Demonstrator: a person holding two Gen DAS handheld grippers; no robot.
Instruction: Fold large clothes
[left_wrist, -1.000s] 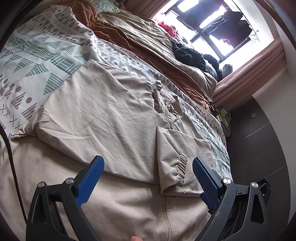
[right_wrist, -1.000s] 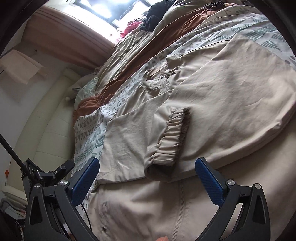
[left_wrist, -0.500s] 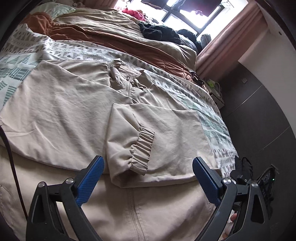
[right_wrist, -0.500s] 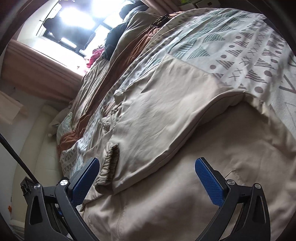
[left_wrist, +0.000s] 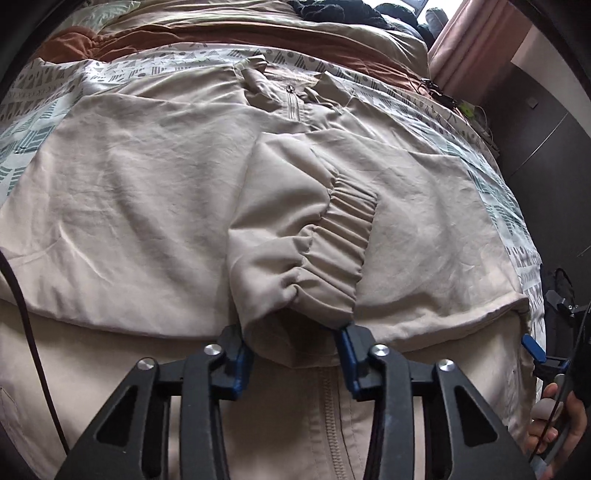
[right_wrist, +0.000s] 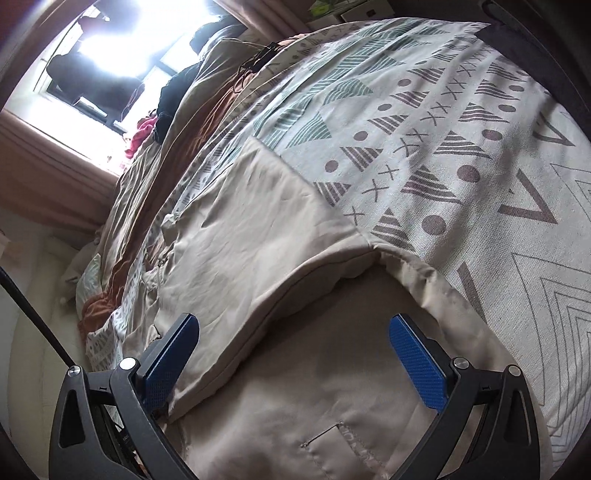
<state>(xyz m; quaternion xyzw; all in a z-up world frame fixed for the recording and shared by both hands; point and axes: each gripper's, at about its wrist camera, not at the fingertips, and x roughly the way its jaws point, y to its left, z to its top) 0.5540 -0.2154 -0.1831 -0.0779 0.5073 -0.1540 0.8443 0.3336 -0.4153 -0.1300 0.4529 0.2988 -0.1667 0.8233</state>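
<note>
Moved: we have dropped the left gripper onto the sleeve cuff, jaws closing around it | right gripper released | beige jacket on bed, sleeves folded in, body fold left.

Bare bedspread beside jacket
</note>
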